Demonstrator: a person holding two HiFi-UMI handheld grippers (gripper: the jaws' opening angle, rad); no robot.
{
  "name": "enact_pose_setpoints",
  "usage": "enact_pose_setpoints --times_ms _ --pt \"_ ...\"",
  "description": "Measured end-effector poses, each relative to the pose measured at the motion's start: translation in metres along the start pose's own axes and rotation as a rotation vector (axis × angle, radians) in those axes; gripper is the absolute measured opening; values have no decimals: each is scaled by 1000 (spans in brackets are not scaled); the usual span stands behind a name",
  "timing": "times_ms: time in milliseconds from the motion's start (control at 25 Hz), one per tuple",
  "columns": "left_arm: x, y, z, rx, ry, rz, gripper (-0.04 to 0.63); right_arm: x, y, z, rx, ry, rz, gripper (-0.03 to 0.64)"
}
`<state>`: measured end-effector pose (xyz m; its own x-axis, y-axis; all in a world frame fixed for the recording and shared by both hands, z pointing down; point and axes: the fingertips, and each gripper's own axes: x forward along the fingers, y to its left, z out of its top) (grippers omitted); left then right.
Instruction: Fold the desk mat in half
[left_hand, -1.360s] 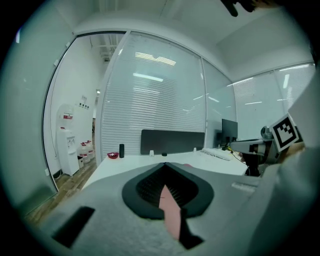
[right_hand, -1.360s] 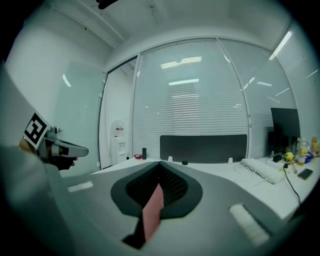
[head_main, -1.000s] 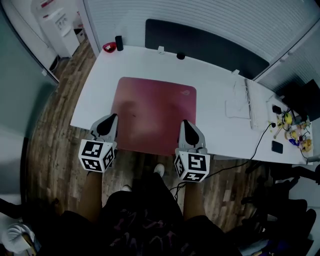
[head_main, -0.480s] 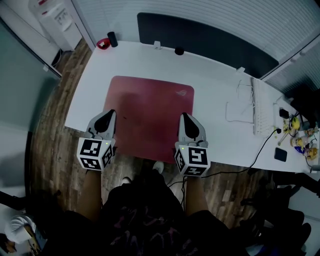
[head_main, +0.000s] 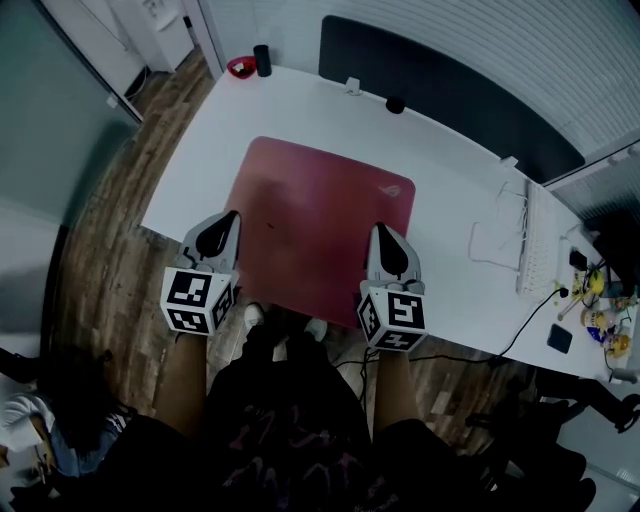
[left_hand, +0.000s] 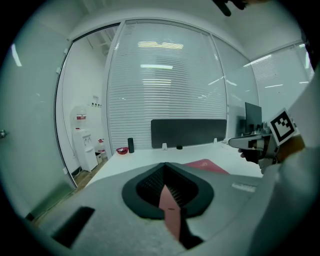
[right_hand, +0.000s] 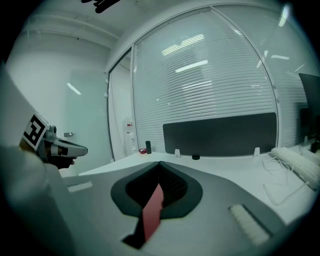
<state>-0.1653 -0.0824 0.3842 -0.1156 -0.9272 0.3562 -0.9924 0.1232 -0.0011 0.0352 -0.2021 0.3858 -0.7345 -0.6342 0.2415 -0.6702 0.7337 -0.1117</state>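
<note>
The red desk mat (head_main: 320, 215) lies flat on the white table (head_main: 455, 195). My left gripper (head_main: 226, 222) is at the mat's near left corner, and my right gripper (head_main: 386, 236) is at its near right corner. In the left gripper view a pink strip of the mat (left_hand: 170, 205) is pinched between the shut jaws. The right gripper view shows a red strip of the mat (right_hand: 152, 212) pinched the same way. Each gripper view also catches the other gripper: the right gripper (left_hand: 250, 144) and the left gripper (right_hand: 70, 148).
A black cylinder (head_main: 262, 60) and a red dish (head_main: 239, 67) stand at the table's far left corner. A dark partition (head_main: 450, 100) runs along the far edge. A white keyboard (head_main: 538, 250), cables and small items lie at the right. Wooden floor surrounds the table.
Both grippers have shifted a little while staying at the mat's near corners. The head view has swung, so the table now appears more slanted.
</note>
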Motion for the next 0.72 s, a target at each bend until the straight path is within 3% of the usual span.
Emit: enact_pose_setpoints --times_ms 720 --pt "-18 59 -20 -70 -7 1 0 22 65 -7 -42 33 14 8"
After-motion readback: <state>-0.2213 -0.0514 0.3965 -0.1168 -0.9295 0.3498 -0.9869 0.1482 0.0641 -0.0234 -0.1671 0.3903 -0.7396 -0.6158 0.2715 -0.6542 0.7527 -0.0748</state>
